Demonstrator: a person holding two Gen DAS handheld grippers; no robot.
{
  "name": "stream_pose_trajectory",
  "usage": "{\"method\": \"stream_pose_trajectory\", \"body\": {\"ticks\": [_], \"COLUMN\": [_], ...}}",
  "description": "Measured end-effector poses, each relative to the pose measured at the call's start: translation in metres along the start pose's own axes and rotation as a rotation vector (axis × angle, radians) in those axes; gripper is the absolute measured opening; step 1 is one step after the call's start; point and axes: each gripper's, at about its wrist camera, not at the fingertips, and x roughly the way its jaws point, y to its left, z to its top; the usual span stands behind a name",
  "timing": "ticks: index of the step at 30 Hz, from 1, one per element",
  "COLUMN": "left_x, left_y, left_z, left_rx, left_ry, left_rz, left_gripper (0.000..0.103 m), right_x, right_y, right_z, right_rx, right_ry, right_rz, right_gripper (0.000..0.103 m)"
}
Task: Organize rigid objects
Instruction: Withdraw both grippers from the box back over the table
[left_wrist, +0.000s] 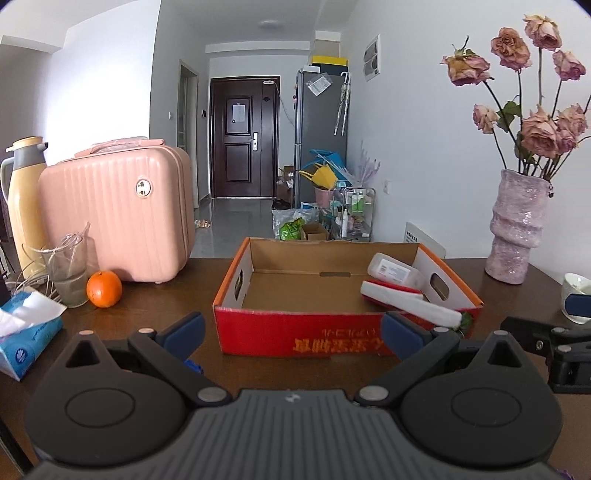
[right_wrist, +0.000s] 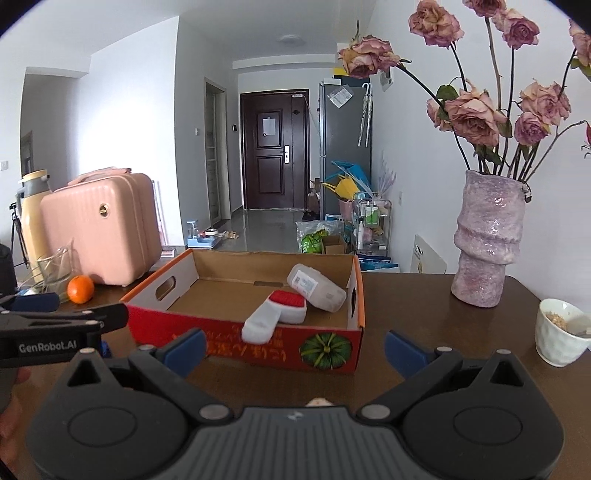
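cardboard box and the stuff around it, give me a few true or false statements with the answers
1. The cardboard box holds a red and white brush and a clear plastic container. True.
2. The orange lies inside the box. False: it sits on the table, beside the drinking glass and in front of the pink suitcase.
3. The left gripper has its jaws spread and empty. True.
4. The right gripper is shut on the brush. False: its jaws are open and hold nothing; the brush lies in the box.
5. The vase of dried roses has tipped over. False: it stands upright on the table, outside the box.
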Motion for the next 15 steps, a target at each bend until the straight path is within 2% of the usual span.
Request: {"method": "stream_pose_trajectory", "body": {"ticks": [15], "left_x": [-0.036], "left_y": [0.008], "left_z": [-0.034], "left_rx": [-0.024], "left_ry": [0.045], "left_rz": [-0.005], "left_gripper": [0.103], "right_x": [-0.042], "right_y": [0.006], "right_z": [-0.044], "right_rx": [-0.032], "right_ry": [0.045], "right_rz": [-0.006], "right_gripper": [0.103]}}
